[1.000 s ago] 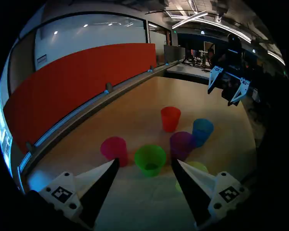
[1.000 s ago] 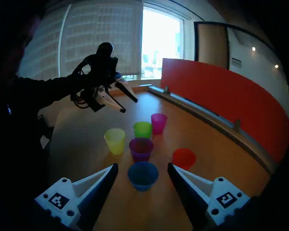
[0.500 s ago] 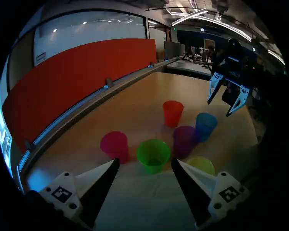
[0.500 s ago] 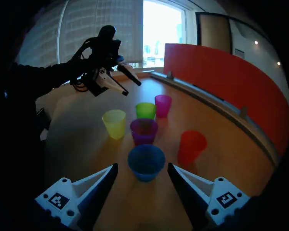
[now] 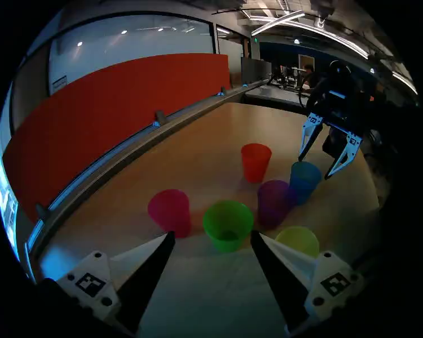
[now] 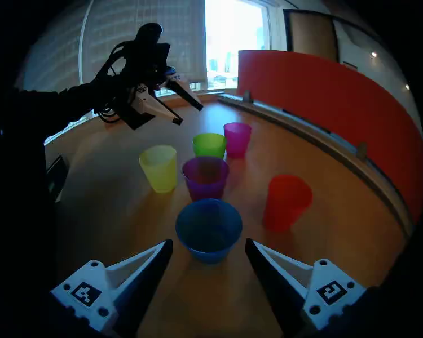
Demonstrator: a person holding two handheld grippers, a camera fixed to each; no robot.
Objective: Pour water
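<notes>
The right claw (image 5: 314, 168) is coming down toward the blue cup (image 5: 304, 180). In the left gripper view its spread fingers are now standing at either side of the cup's rim, where a second ago they hung well above it. In the right gripper view the blue cup is drawing nearer and growing larger between the fingertips. In the left gripper view the cups are drifting slightly up the frame, and the yellow cup (image 5: 296, 241) is coming clear of the left claw's (image 5: 211, 234) finger.
</notes>
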